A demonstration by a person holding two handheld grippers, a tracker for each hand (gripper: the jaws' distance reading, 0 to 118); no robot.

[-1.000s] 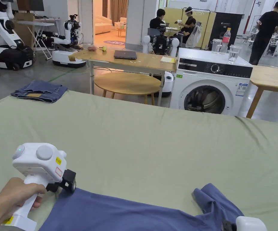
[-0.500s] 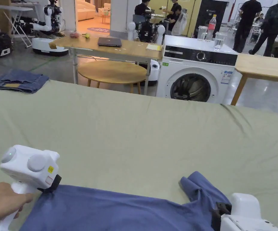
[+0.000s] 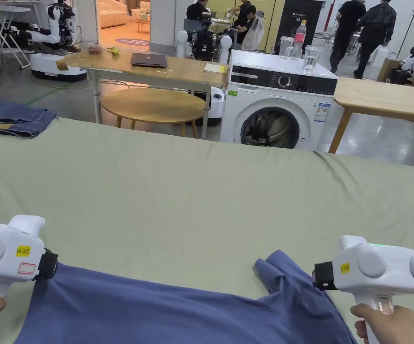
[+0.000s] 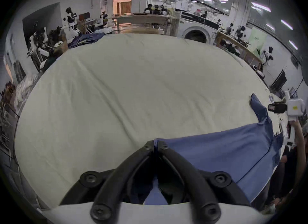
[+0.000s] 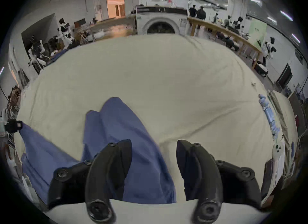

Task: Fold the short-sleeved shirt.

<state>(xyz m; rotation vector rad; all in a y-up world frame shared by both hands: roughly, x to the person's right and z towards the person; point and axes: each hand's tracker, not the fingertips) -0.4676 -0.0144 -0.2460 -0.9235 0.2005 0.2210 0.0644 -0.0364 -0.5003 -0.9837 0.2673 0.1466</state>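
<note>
I count two grippers in my hands, one blue shirt, one washing machine, three wooden tables, one laptop.

Green-sheeted bed w/ blue shirt, jeans

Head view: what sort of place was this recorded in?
Probably a robotics lab or test hall with household props: white robots stand on the concrete floor, a washing machine sits among wooden tables, and a blue shirt lies on a cloth-covered work surface.
</note>
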